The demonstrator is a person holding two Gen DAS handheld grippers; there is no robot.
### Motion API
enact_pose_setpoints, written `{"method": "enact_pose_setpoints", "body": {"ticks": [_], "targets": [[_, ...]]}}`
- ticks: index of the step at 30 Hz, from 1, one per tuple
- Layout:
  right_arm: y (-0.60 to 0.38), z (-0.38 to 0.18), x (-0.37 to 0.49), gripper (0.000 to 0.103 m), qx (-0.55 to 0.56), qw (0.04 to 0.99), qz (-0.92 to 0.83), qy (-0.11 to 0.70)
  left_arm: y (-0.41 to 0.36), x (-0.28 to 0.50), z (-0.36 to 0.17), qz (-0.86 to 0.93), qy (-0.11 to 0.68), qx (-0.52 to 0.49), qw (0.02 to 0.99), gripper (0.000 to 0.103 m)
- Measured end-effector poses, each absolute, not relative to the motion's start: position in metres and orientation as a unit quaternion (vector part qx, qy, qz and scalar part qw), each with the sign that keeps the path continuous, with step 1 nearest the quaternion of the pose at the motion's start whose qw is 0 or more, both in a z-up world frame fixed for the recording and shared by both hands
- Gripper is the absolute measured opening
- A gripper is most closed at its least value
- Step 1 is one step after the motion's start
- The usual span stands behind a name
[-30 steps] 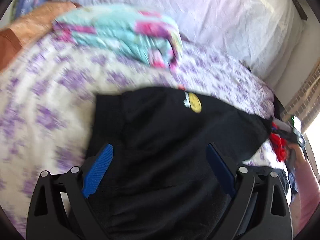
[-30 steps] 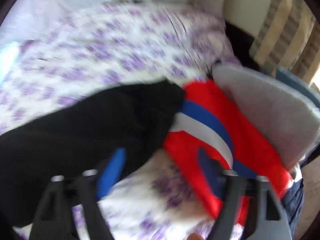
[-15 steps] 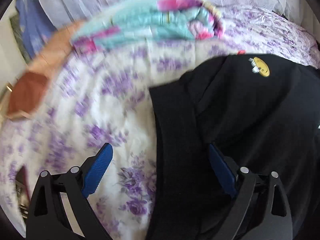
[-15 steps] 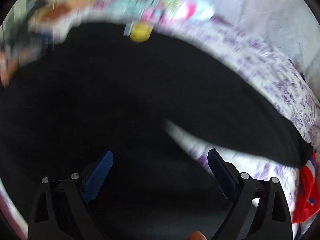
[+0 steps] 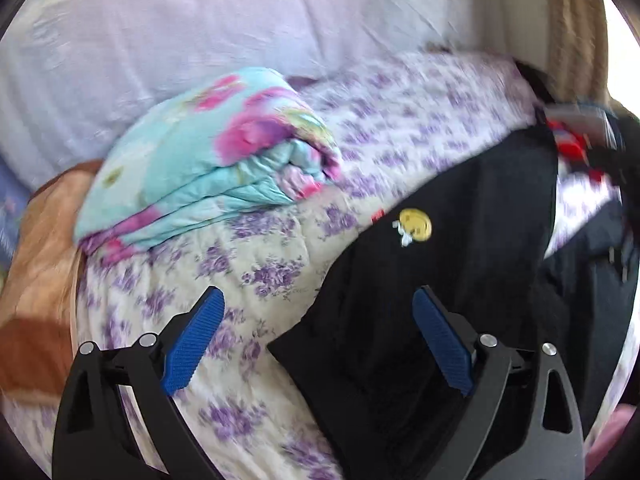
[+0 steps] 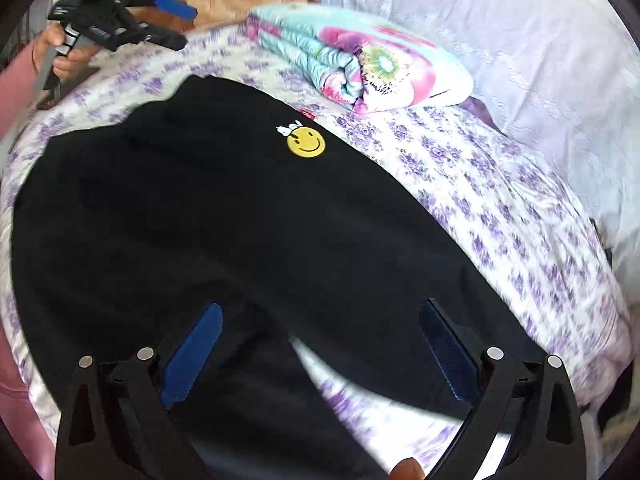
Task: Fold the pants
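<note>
1. Covering the bed, a white quilt with purple flower print (image 6: pixel 500 200) is filling both views, with a pale lilac wrinkled sheet (image 5: pixel 200 28) lying along the upper part of each frame.
2. A folded turquoise comforter with pink flowers (image 6: pixel 360 64) is sitting on the quilt in the upper middle of the right wrist view, apart from the trousers.
3. The black fabric pants with a yellow smiley patch (image 6: pixel 240 220) are lying spread on the quilt across the centre and left of the right wrist view; in the left wrist view they are occupying the lower right.
4. The right hand-held gripper (image 6: pixel 320 344) is hovering over the lower edge of the pants with its blue pads spread wide; its jaws have just been opening, and nothing is pinched between them.
5. The left hand-held gripper (image 5: pixel 318 336) is also standing spread, one pad over the quilt and the other over the pants' edge, gripping nothing.
6. A red garment (image 5: pixel 572 144) is showing blurred at the upper right of the left wrist view.
</note>
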State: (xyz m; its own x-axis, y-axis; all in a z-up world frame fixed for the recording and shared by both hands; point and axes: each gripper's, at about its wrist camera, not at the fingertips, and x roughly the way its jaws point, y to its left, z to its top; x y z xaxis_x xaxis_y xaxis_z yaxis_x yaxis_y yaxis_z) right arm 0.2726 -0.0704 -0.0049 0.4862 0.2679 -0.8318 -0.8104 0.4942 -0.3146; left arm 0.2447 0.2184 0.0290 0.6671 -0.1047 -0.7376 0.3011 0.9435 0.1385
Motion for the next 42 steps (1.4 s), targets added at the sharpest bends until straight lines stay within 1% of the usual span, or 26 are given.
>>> {"method": "enact_pose_setpoints", "body": {"ticks": [1,3,4,5,8,10,13,15,19,20,22,23,24,25,26,27,28,29,32,37,39,42], "targets": [[-0.062,0.001,0.284,0.099,-0.353,0.776,0.36,0.379,0.218,0.251,0.024,-0.125,0.403,0.138,0.896,0.092],[-0.047,0.007,0.299,0.099,-0.347,0.768,0.385,0.376,0.216,0.261,0.016,-0.144,0.419,0.154,0.883,0.084],[-0.039,0.007,0.302,0.098,-0.357,0.765,0.388,0.37,0.216,0.264,0.01,-0.156,0.427,0.158,0.877,0.077],[-0.03,0.008,0.313,0.098,-0.37,0.76,0.394,0.363,0.217,0.268,0.006,-0.168,0.435,0.158,0.87,0.073],[-0.015,0.006,0.333,0.094,-0.379,0.744,0.412,0.365,0.219,0.285,-0.007,-0.214,0.456,0.158,0.849,0.072],[0.0,0.001,0.363,0.088,-0.381,0.726,0.429,0.379,0.218,0.295,-0.014,-0.237,0.465,0.166,0.837,0.072],[0.014,-0.012,0.388,0.085,-0.411,0.697,0.445,0.384,0.214,0.313,-0.027,-0.256,0.486,0.173,0.818,0.071],[0.02,-0.024,0.403,0.081,-0.43,0.678,0.45,0.392,0.215,0.326,-0.035,-0.271,0.507,0.167,0.801,0.066],[0.022,-0.038,0.432,0.079,-0.413,0.662,0.461,0.423,0.214,0.345,-0.049,-0.302,0.548,0.153,0.765,0.04],[0.023,-0.041,0.436,0.079,-0.414,0.659,0.462,0.426,0.213,0.348,-0.053,-0.313,0.557,0.149,0.755,0.036],[0.024,-0.051,0.445,0.078,-0.418,0.648,0.465,0.435,0.211,0.351,-0.057,-0.323,0.566,0.151,0.743,0.035],[0.024,-0.056,0.448,0.075,-0.42,0.643,0.465,0.44,0.21,0.351,-0.059,-0.326,0.568,0.152,0.74,0.035],[0.025,-0.061,0.451,0.071,-0.422,0.637,0.466,0.447,0.209,0.353,-0.061,-0.329,0.573,0.152,0.735,0.035],[0.025,-0.066,0.452,0.054,-0.421,0.63,0.469,0.454,0.209,0.355,-0.064,-0.329,0.577,0.149,0.733,0.035],[0.025,-0.07,0.452,0.025,-0.418,0.62,0.475,0.465,0.21,0.357,-0.066,-0.331,0.58,0.142,0.731,0.03],[0.025,-0.072,0.45,0.012,-0.414,0.612,0.481,0.471,0.211,0.358,-0.066,-0.333,0.581,0.137,0.73,0.025],[0.024,-0.072,0.445,0.005,-0.414,0.61,0.485,0.47,0.211,0.358,-0.067,-0.337,0.582,0.13,0.729,0.017],[0.022,-0.068,0.438,0.003,-0.419,0.613,0.488,0.459,0.211,0.357,-0.065,-0.34,0.58,0.127,0.729,0.012],[0.013,-0.05,0.421,0.003,-0.415,0.635,0.484,0.438,0.209,0.346,-0.054,-0.335,0.561,0.145,0.743,0.009],[-0.014,0.008,0.373,0.003,-0.408,0.678,0.472,0.387,0.209,0.314,-0.015,-0.325,0.512,0.156,0.78,0.008],[-0.024,0.03,0.345,0.003,-0.411,0.692,0.468,0.365,0.206,0.291,0.01,-0.326,0.485,0.166,0.794,0.008],[-0.038,0.058,0.297,0.003,-0.423,0.706,0.466,0.325,0.2,0.255,0.033,-0.327,0.454,0.189,0.807,0.008]]}}
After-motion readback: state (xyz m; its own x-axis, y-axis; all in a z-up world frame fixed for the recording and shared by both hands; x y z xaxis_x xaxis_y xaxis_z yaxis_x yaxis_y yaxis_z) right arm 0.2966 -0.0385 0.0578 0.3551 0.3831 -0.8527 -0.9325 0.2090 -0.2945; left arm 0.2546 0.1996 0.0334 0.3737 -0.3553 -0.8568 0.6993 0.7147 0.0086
